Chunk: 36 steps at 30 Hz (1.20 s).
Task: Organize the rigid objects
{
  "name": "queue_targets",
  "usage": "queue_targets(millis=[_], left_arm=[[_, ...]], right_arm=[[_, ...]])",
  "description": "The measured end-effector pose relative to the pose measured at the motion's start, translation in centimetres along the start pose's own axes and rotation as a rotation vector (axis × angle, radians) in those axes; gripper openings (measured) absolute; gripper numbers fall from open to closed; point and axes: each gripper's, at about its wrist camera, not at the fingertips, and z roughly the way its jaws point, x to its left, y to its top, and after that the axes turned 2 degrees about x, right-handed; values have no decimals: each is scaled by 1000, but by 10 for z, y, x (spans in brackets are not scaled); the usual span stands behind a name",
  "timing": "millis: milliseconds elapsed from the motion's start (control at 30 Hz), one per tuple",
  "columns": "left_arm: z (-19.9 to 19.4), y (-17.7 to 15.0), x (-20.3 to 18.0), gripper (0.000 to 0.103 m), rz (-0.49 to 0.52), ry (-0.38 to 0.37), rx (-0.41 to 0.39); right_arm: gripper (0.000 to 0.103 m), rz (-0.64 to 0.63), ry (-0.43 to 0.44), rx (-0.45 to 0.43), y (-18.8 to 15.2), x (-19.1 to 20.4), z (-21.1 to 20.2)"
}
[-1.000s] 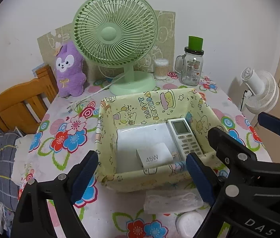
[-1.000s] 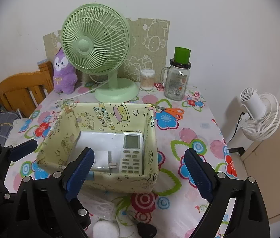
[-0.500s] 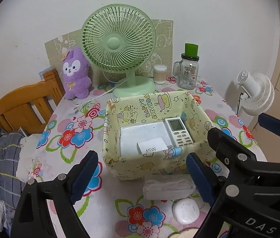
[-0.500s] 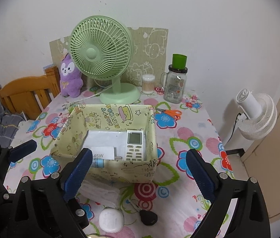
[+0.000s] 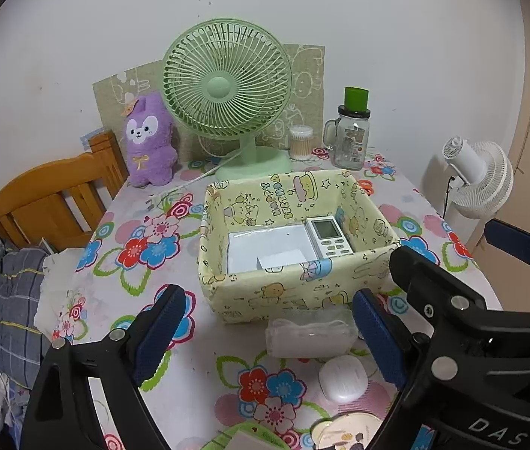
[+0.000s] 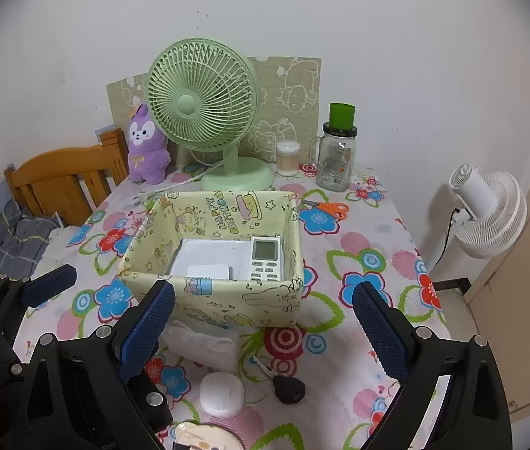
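Note:
A yellow cartoon-print box [image 5: 287, 292] [image 6: 227, 300] stands mid-table. In it lie a white remote [image 5: 328, 236] [image 6: 265, 258], a flat white box [image 5: 265, 242] and a small white charger box [image 5: 281, 261]. In front of it lie a clear packet [image 5: 310, 335] [image 6: 201, 341], a white oval case [image 5: 343, 378] [image 6: 221, 393] and a black key fob [image 6: 289, 390]. My left gripper [image 5: 265, 332] is open and empty, back from the box. My right gripper [image 6: 261, 326] is open and empty beside it.
A green desk fan [image 5: 227, 86], purple plush [image 5: 150, 142], cotton-swab jar [image 5: 299, 142] and glass mug jar [image 5: 351, 138] stand at the back. Orange scissors [image 6: 326, 208] lie right of the box. A round compact [image 5: 347, 431] sits at the near edge. A wooden chair [image 5: 51, 202] is left, a white fan [image 5: 478, 180] right.
Both grippers have pulled back and up from the box, still open and empty. The packet, white case and key fob have come into view in front of it.

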Motion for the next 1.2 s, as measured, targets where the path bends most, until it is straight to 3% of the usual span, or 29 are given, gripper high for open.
queue_targets(millis=[167,433,1200], left_arm=[[-6,-6,1,92,-6,-8,0],[-10,-18,3,98,-22,-14,6],[-18,-60,6,100,1,-14,23]], right_arm=[[103,1,-17,-10,-5,1,-8],[103,8,75,20,-19,1,-10],[103,11,80,-5,-63,7,-22]])
